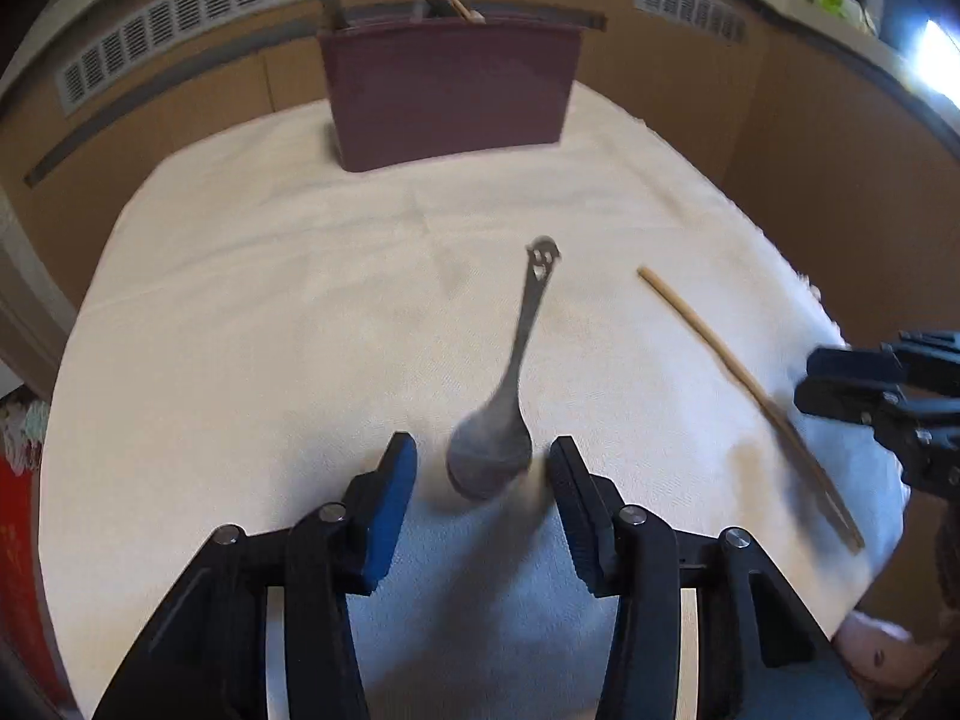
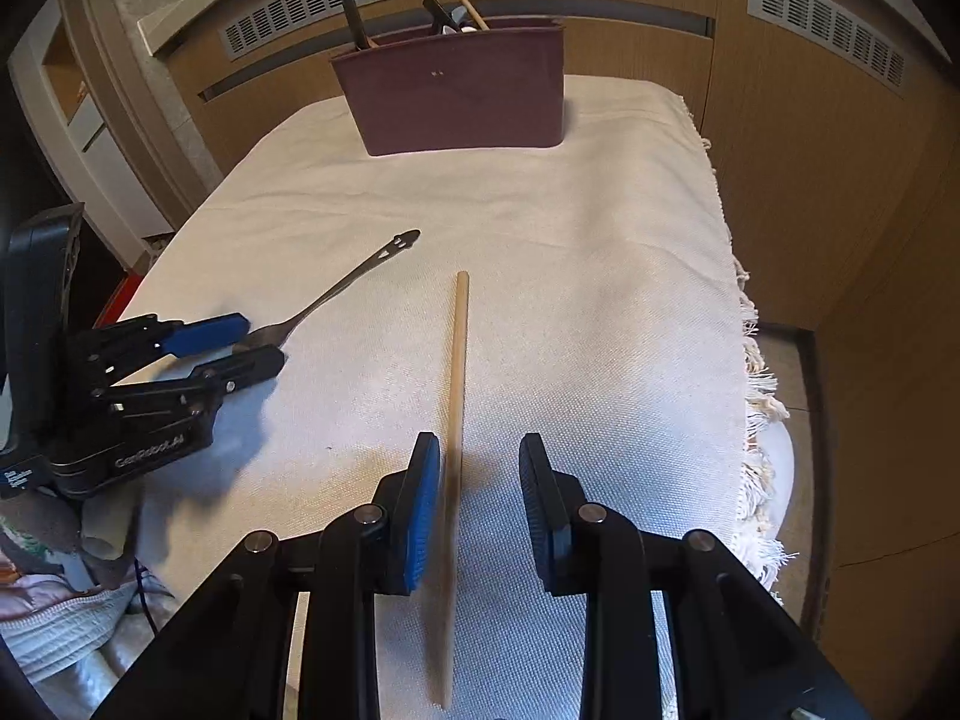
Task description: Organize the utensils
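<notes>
A: Left gripper (image 1: 483, 468)?

B: Parted, pads clear of metal on both sides. Steel spoon (image 1: 501, 384) lying on the white cloth (image 1: 270, 300), well in front of the maroon utensil holder (image 1: 450, 96). Bowl between the fingers, blurred; cut-out handle end aimed at the holder.

A: Gripped?

B: No. Daylight either side of the bowl.

A: And the right gripper (image 2: 480, 510)?

B: Also apart. Wooden chopstick (image 2: 459, 372) flat on the cloth, out in front of the holder's right half, far tip toward it. Near end running between the fingers, tight beside the blue pad (image 2: 420, 516), well clear of the black one. Hard to tell whether touching the blue pad.

A: Inside the holder?

B: Standing at the far edge of the cloth. Two dark handles (image 2: 354, 24) sticking up from it, plus another chopstick (image 2: 465, 0) leaning out of the top.
</notes>
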`<state>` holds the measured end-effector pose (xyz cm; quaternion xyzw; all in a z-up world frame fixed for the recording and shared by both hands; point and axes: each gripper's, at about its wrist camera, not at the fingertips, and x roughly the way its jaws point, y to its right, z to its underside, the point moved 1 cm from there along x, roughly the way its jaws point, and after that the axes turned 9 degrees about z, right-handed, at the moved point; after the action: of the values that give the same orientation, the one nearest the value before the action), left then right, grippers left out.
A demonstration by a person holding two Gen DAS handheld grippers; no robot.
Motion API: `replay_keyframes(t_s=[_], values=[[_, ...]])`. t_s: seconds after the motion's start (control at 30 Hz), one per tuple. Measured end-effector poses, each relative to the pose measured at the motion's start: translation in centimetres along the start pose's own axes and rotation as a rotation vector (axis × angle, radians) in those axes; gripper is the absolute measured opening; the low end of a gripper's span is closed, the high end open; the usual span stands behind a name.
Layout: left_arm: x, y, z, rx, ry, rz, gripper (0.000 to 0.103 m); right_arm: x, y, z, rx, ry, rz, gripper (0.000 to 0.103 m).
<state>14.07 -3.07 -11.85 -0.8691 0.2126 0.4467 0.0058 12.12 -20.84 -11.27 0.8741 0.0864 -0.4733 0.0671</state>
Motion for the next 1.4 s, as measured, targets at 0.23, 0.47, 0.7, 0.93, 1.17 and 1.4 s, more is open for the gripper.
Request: replay_keyframes(t_s=[0.23,0.47,0.7,0.93,1.17,1.4], values=[[-3.3,-0.9,-1.1,-0.008,0.108,-0.022,0.029,0.3,-0.4,-0.9,0.001,0.050,0.012,0.030],[-5.7,-1.9,-3.4,-0.033,0.204,-0.018,0.029,3.6,-2.7,-3.1,-0.072,0.008,0.001,0.030],[-6.6,-2.0,-4.5,-0.032,0.236,0.004,0.029,3.7,-2.7,-3.2,-0.096,-0.005,0.031,0.006],[-7.1,-1.6,-5.4,-0.020,0.250,0.012,0.029,-1.2,-1.1,-5.2,-0.033,0.141,0.040,0.006],[-8.5,-1.3,-6.8,-0.021,0.287,-0.015,0.029,-4.3,0.1,-7.2,0.032,0.248,0.041,0.006],[-9.7,-1.1,-9.3,0.000,0.318,-0.023,0.029,-6.4,0.9,-10.0,0.047,0.339,0.050,0.006]])
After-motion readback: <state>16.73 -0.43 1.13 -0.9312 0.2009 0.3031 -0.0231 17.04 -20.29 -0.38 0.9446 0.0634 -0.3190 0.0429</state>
